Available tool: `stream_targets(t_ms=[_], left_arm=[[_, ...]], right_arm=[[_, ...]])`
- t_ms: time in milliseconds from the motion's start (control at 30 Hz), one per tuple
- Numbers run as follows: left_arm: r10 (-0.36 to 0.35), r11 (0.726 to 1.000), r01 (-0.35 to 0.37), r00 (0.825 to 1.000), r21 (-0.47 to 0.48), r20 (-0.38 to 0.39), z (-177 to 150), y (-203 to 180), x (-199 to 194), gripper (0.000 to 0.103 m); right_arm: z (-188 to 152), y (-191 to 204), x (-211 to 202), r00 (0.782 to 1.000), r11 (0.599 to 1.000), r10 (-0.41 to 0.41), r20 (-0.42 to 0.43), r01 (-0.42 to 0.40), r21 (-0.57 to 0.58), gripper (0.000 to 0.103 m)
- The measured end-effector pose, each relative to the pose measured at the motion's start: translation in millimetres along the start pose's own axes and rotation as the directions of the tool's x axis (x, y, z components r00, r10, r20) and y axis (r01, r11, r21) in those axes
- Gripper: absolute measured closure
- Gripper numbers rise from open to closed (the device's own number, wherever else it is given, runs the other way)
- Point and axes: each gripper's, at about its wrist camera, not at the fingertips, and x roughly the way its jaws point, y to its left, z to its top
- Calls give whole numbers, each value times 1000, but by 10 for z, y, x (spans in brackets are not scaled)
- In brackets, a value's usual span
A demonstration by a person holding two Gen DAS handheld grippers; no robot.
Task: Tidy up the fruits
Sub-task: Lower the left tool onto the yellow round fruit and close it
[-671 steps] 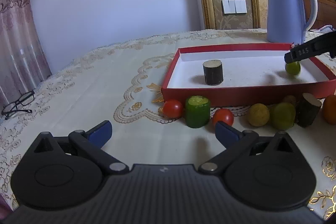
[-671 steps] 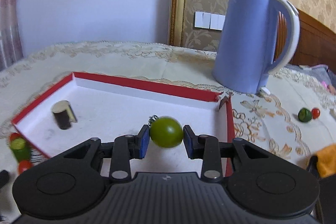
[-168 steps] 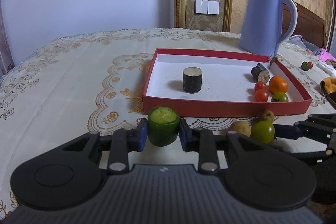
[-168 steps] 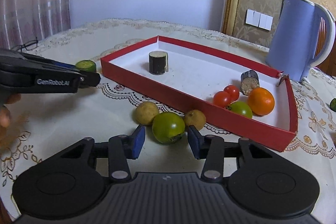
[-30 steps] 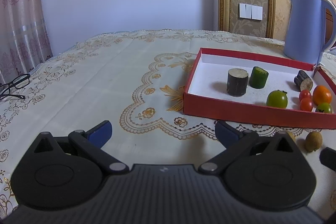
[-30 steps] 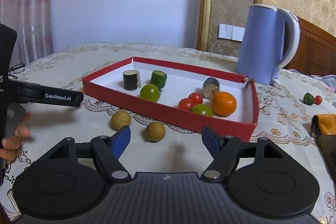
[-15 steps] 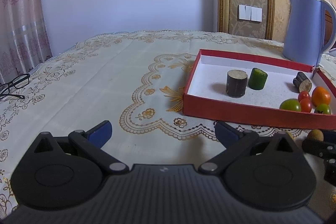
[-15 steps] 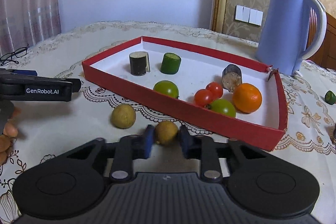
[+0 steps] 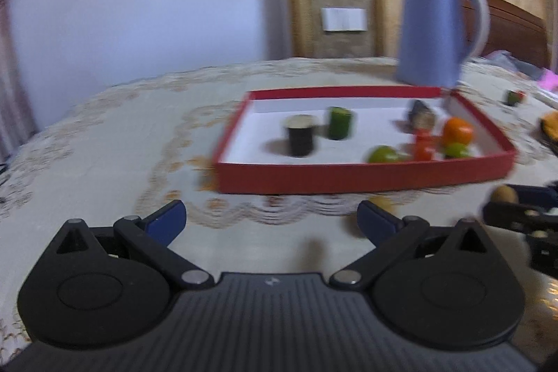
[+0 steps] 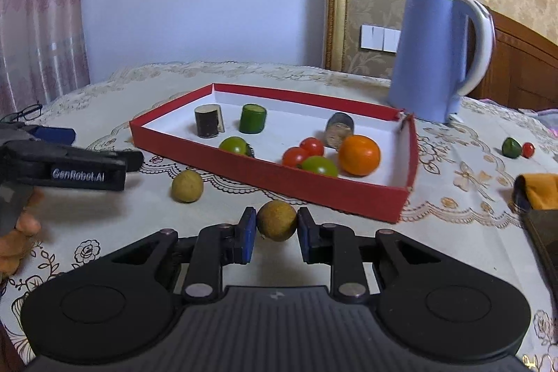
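My right gripper (image 10: 276,227) is shut on a brown-yellow round fruit (image 10: 277,220), held just above the tablecloth in front of the red tray (image 10: 314,189). A second yellow fruit (image 10: 187,186) lies on the cloth left of it. In the tray lie an orange (image 10: 359,155), two red tomatoes (image 10: 303,151), two green tomatoes (image 10: 319,165), a green cylinder (image 10: 252,118) and two dark cylinders (image 10: 208,121). My left gripper (image 9: 272,222) is open and empty, facing the tray (image 9: 348,178); it shows at the left of the right wrist view (image 10: 87,168). The left wrist view is blurred.
A blue kettle (image 10: 439,56) stands behind the tray's far right corner. A small green fruit and a red one (image 10: 516,148) lie on the cloth far right. An orange-and-dark object (image 10: 537,194) sits at the right edge. Glasses (image 10: 21,112) lie at far left.
My right gripper has lifted the brown-yellow fruit slightly and drawn back from the tray. My left gripper has swung to the right, so the tray sits more centred in its view.
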Motion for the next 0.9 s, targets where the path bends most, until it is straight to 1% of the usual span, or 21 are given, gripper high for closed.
stream_targets(t_ms=[67, 133, 200, 267, 433, 600, 633, 700, 800, 867, 900], left_arm=[[-24, 1000, 24, 1000, 18, -3, 17, -105, 0, 0], [-36, 999, 36, 999, 34, -11, 32, -189, 28, 3], [-53, 998, 54, 998, 44, -29, 40, -249, 76, 12], [-79, 996, 81, 995, 42, -58, 53, -301, 140, 13], [-86, 994, 91, 992, 53, -94, 53, -438, 255, 22], [-118, 991, 124, 986, 40, -121, 68, -486, 320, 45], [-127, 991, 132, 984, 35, -125, 74, -488, 323, 47], [-146, 988, 151, 981, 26, -130, 79, -487, 326, 60], [-161, 986, 166, 978, 21, -132, 82, -503, 312, 70], [-146, 988, 151, 981, 28, -129, 82, -512, 303, 76], [-142, 989, 147, 981, 28, -129, 83, -508, 300, 76]], right_arm=[[-14, -20, -27, 1000, 1000, 3, 5, -3, 5, 78], [-30, -36, -54, 1000, 1000, 7, 12, -7, 10, 78], [-43, -56, -78, 1000, 1000, 9, 16, -10, 12, 78], [-55, -82, -89, 1000, 1000, 9, 18, -9, 21, 78], [-86, -137, -105, 1000, 999, 12, 19, -13, 34, 78], [-94, -179, -106, 1000, 999, 16, 22, -17, 42, 78], [-101, -185, -112, 1000, 999, 16, 23, -17, 42, 78], [-104, -193, -115, 1000, 999, 17, 24, -18, 45, 78], [-107, -198, -114, 1000, 999, 17, 25, -18, 45, 78], [-109, -201, -114, 1000, 999, 15, 23, -16, 44, 78], [-110, -205, -114, 1000, 999, 14, 23, -15, 45, 78]])
